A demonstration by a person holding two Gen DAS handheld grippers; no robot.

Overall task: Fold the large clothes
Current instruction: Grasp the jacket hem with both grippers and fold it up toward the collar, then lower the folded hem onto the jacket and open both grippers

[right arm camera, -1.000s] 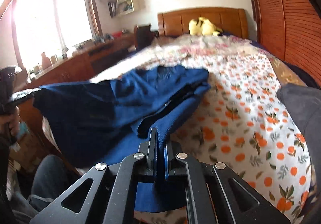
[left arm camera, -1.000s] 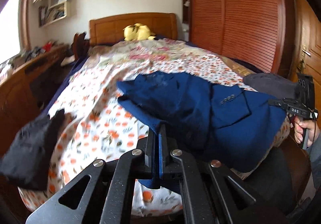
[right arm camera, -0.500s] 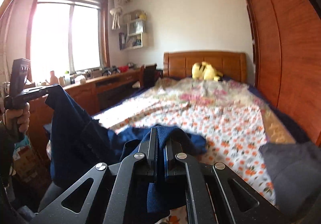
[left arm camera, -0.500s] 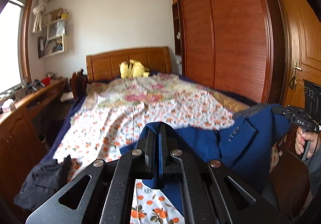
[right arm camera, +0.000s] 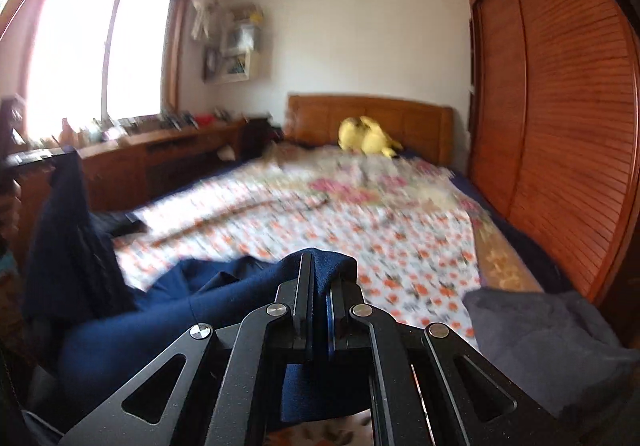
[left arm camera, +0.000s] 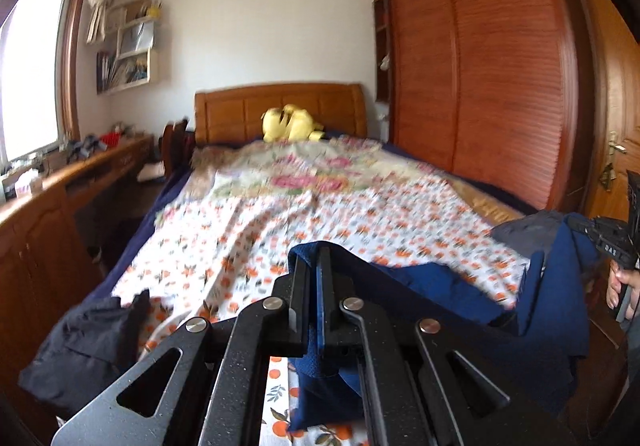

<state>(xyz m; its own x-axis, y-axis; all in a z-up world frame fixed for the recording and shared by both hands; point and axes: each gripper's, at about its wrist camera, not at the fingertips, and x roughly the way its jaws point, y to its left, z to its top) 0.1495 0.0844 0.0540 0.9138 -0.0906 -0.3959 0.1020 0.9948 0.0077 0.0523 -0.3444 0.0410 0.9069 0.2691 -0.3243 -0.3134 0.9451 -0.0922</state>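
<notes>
Motion blur smears the bedspread ahead of us. Our left gripper and right gripper each pinch the blue jacket, which hangs between them, hem cut off below; a second ago it lay spread flatter.

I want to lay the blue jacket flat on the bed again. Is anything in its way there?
Nothing visible blocks the middle of the floral bedspread. The blue jacket hangs between both grippers; a black garment lies at the near left edge and a grey garment at the near right.
</notes>
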